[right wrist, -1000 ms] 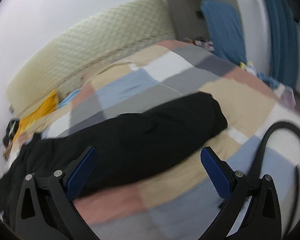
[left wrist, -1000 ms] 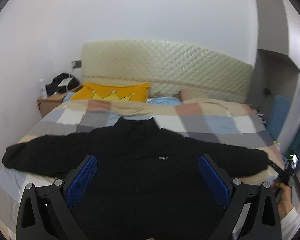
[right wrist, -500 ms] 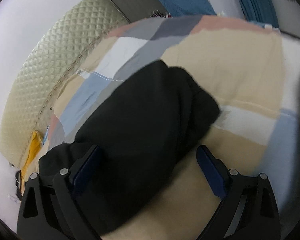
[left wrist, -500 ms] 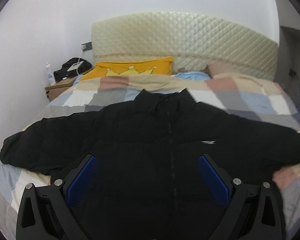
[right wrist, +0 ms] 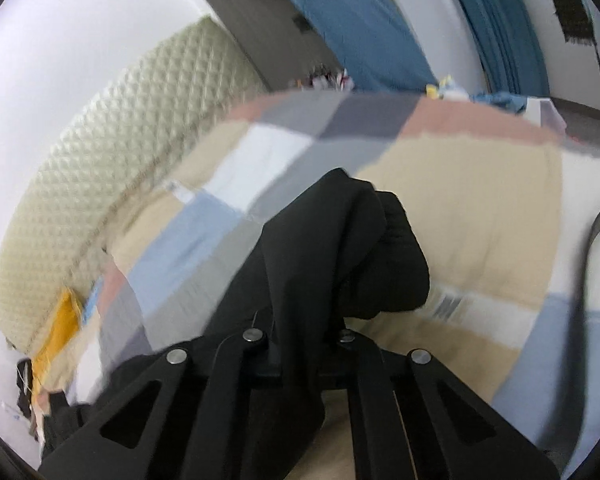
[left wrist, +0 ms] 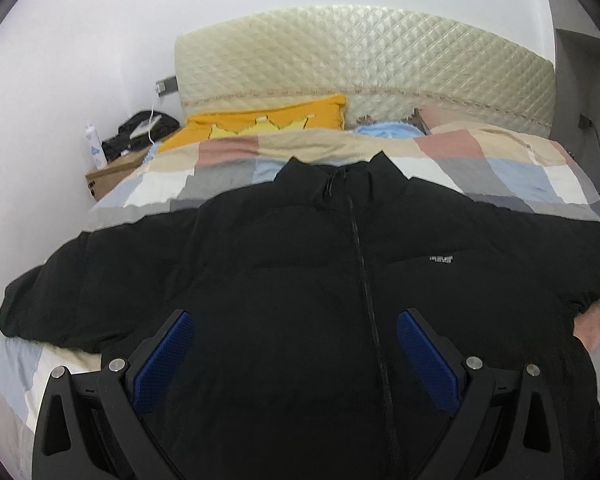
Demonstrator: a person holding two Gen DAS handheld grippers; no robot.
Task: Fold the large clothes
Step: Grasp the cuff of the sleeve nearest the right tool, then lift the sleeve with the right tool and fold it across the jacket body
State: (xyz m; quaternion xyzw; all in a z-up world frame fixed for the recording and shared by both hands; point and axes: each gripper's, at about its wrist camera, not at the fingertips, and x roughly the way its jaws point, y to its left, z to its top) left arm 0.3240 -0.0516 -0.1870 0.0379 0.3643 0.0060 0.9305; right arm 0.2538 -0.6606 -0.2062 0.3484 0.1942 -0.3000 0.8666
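A black puffer jacket (left wrist: 300, 272) lies face up on the bed, zipped, collar toward the headboard, both sleeves spread sideways. My left gripper (left wrist: 296, 356) hovers open over the jacket's lower front, its blue pads wide apart with nothing clamped between them. In the right wrist view my right gripper (right wrist: 300, 332) is shut on the black sleeve (right wrist: 340, 248) near its cuff. The fabric bunches up between the closed fingers and the cuff end hangs over to the right. The pads themselves are hidden by the cloth.
The bed carries a patchwork quilt (left wrist: 500, 168) in beige, grey, blue and pink. A yellow pillow (left wrist: 268, 124) and quilted headboard (left wrist: 360, 64) are at the far end. A nightstand (left wrist: 112, 176) with a black bag stands far left. Blue curtains (right wrist: 496, 24) and a blue cushion are beyond the right side.
My right gripper moved onto the sleeve end and closed on it, bunching the cloth. My left gripper sank lower and closer over the jacket's front, still open.
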